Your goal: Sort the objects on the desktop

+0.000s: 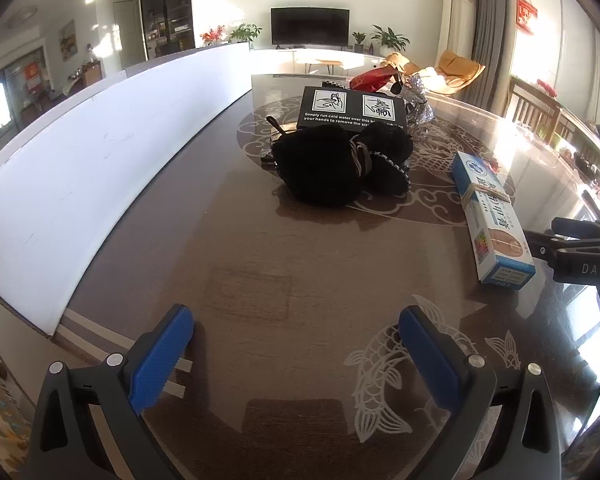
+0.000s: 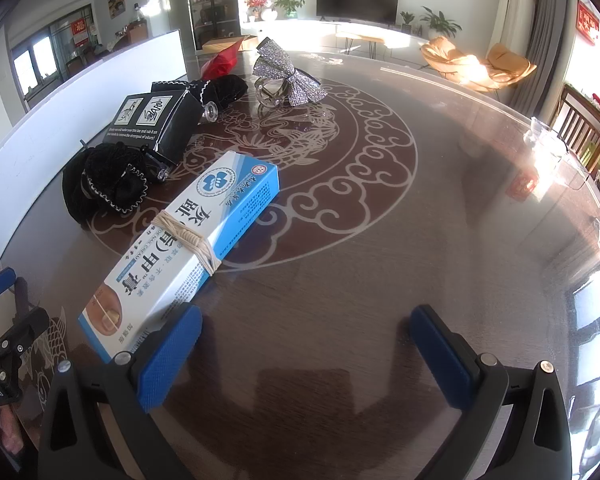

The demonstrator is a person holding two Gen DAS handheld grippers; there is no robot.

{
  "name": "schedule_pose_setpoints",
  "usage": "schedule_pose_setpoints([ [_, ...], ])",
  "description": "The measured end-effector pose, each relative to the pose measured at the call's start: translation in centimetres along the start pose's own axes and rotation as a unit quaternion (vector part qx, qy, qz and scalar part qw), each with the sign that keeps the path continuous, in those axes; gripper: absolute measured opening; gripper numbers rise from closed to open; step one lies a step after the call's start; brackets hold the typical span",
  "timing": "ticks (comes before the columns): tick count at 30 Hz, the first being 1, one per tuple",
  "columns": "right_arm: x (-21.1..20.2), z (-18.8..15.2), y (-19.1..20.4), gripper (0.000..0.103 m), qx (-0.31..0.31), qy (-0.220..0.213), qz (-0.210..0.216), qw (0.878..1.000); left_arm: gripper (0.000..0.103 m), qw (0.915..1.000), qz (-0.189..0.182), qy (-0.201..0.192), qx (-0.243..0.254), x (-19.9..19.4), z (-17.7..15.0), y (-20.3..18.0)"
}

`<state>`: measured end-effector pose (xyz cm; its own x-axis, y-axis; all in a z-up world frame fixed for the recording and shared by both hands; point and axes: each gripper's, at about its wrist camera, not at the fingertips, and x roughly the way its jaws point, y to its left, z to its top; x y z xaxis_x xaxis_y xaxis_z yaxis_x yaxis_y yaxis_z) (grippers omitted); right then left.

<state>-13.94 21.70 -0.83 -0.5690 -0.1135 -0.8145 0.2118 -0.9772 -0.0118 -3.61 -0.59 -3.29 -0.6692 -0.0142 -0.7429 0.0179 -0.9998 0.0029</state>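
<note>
My left gripper (image 1: 296,344) stands wide open over bare brown table, nothing between its blue pads. Ahead of it lies a black fuzzy hair accessory (image 1: 332,164), and behind that a black box with white pictograms (image 1: 352,108). A long blue-and-white box bound with rubber bands (image 1: 492,216) lies to the right. In the right wrist view my right gripper (image 2: 306,340) is also open and empty. The blue-and-white box (image 2: 192,248) lies just outside its left finger. Further back are the black fuzzy accessory (image 2: 104,188), the black box (image 2: 156,120) and a silver sequin bow (image 2: 284,76).
A tall white board (image 1: 100,160) runs along the table's left side. A red pouch (image 2: 222,62) and a second black fuzzy piece (image 2: 220,88) lie at the back. The round patterned table (image 2: 420,240) has chairs beyond its right edge.
</note>
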Motion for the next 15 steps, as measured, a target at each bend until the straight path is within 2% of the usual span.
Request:
schedule_pose_setpoints([
  [15,-0.02,-0.01,0.01,0.103,0.0,0.0,0.0,1.0,0.103,0.9998,-0.007,-0.02,0.005,-0.04,-0.66,0.5],
])
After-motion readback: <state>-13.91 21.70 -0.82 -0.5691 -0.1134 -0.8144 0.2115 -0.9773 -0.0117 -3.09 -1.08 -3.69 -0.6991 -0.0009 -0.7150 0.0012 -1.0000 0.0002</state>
